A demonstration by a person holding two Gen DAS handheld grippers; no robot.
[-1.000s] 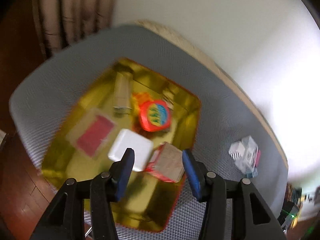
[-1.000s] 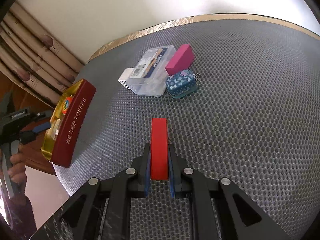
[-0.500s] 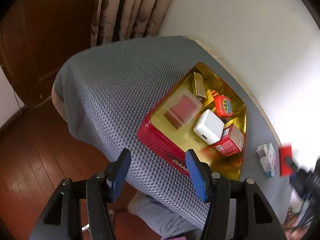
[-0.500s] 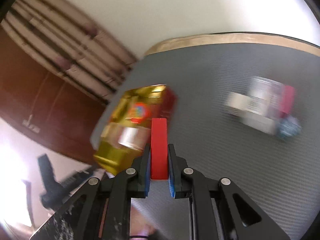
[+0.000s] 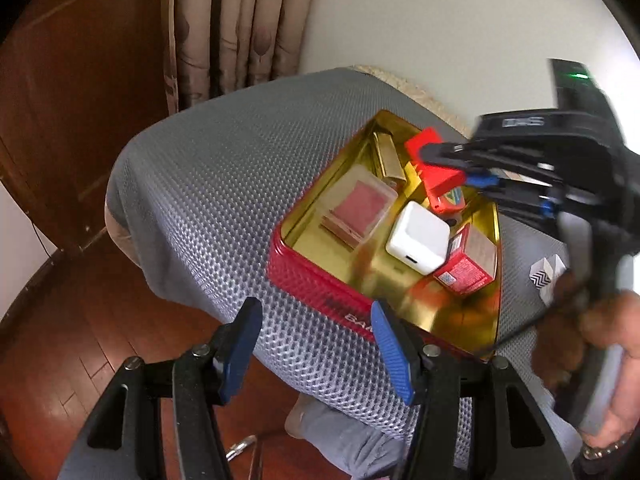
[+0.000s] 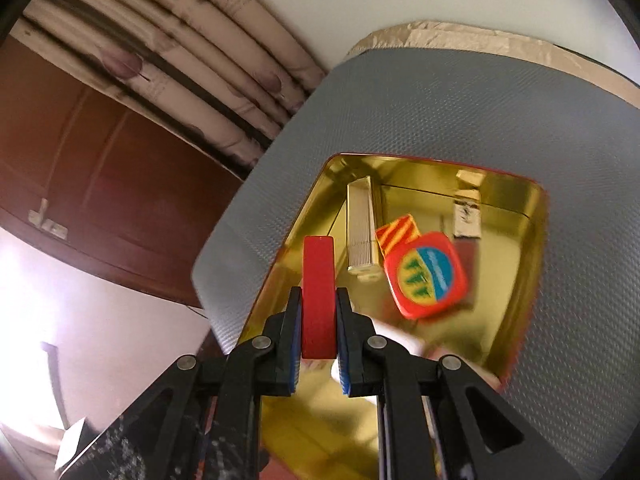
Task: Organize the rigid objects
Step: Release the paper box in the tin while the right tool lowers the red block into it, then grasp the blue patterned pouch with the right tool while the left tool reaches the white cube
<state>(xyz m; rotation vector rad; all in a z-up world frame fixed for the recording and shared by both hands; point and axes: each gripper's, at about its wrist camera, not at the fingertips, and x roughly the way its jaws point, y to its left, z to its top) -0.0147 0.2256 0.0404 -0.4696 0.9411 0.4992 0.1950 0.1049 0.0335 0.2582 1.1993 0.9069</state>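
- Nearest to me, the left gripper [image 5: 316,344] hangs with its blue pads apart and nothing between them, just off the near red wall of the tin [image 5: 320,280], over the grey mesh cover [image 5: 208,200] the tin sits on.
- The tin is my landmark: red outside, shiny gold inside, open-topped, with its lid nowhere to be seen.
- Inside the tin at its near end lies a red carton [image 5: 466,266], tilted, with a white cube-shaped charger [image 5: 418,238] leaning beside it.
- Toward the tin's middle sits a clear case with red cards [image 5: 362,206] showing through it; a round-cornered red box with a blue and yellow label [image 6: 426,276] lies beside the charger on the far side.
- At the tin's far end a long pale gold bar [image 6: 360,232] lies along the wall.
- Above the tin's far half, the right gripper [image 6: 318,312] is clamped tight on the red block [image 6: 318,292], held edge-on with its flat faces against the pads and clear of the contents.
- The red block looks stiff, light and smooth-faced, so I judge a pinch across the thin faces suits it; it could slide in the pads if they slackened.
- The tin's floor looks slick and already crowded, so I would expect the block to skid or tip on landing.
- Beyond the tin's right side, a striped white packet [image 5: 546,274] waits on the cover, partly hidden by the person's hand [image 5: 600,344].
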